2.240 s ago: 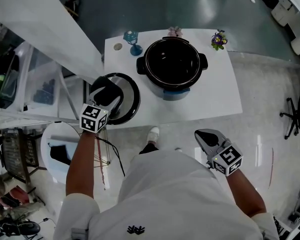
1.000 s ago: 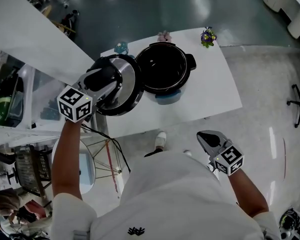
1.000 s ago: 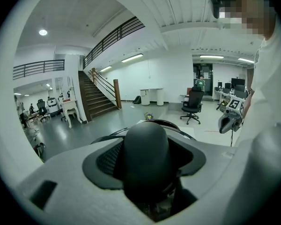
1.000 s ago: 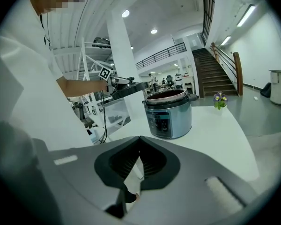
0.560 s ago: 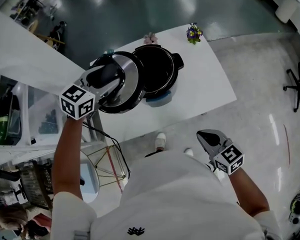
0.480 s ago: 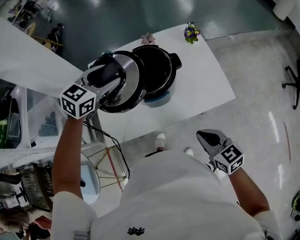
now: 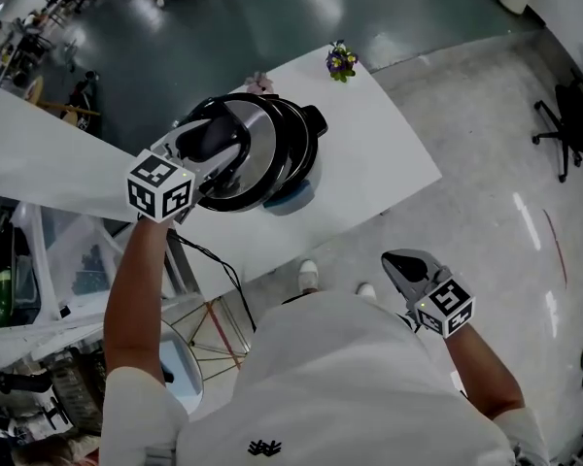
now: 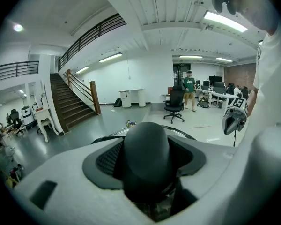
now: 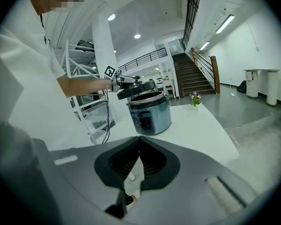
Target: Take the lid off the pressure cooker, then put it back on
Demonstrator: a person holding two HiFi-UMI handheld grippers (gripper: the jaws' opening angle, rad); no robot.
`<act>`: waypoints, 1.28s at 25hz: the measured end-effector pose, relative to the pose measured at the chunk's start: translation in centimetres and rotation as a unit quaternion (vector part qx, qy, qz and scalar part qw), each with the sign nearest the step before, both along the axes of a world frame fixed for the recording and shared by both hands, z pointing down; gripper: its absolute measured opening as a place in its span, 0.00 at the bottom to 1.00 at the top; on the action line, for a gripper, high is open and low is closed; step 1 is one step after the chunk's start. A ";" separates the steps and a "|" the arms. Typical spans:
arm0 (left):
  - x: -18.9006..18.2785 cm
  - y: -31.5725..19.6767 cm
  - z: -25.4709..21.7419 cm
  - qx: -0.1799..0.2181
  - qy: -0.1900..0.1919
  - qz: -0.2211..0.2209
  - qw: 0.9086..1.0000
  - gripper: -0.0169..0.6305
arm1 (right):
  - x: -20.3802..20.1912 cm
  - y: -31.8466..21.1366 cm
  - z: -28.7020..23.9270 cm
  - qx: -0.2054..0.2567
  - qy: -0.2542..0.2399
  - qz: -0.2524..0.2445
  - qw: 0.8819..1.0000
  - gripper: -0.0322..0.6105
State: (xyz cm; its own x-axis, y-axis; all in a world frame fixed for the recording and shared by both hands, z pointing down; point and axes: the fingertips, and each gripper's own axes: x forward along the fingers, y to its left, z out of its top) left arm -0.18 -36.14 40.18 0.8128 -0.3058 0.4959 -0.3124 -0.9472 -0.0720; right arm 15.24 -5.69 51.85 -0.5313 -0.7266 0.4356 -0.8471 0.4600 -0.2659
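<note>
Lid, knob up and slightly tilted, hangs over the pressure cooker, our left gripper clamped on that knob, while our right gripper, jaws together and empty, hangs well apart.

- The lid is a round steel dome with a black rim and a black knob. The left gripper clamps the knob. The lid hangs tilted over the pot's mouth, offset to the left in the head view.
- The pressure cooker has a blue-grey body with a front panel, a steel rim and black side handles. It stands upright and open on the white table.
</note>
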 end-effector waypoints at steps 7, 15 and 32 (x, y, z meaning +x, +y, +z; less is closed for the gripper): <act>2.5 -0.7 1.4 -0.003 -0.006 0.016 1.000 0.47 | 0.3 0.7 0.2 -0.005 0.001 0.023 1.000 0.07; 3.9 -1.4 3.0 -0.004 -0.016 0.027 0.999 0.47 | 0.9 1.6 0.4 -0.011 0.002 0.046 0.999 0.07; 5.2 -1.8 5.2 -0.012 -0.029 0.043 0.999 0.47 | 1.6 1.5 0.7 -0.020 0.004 0.064 0.998 0.07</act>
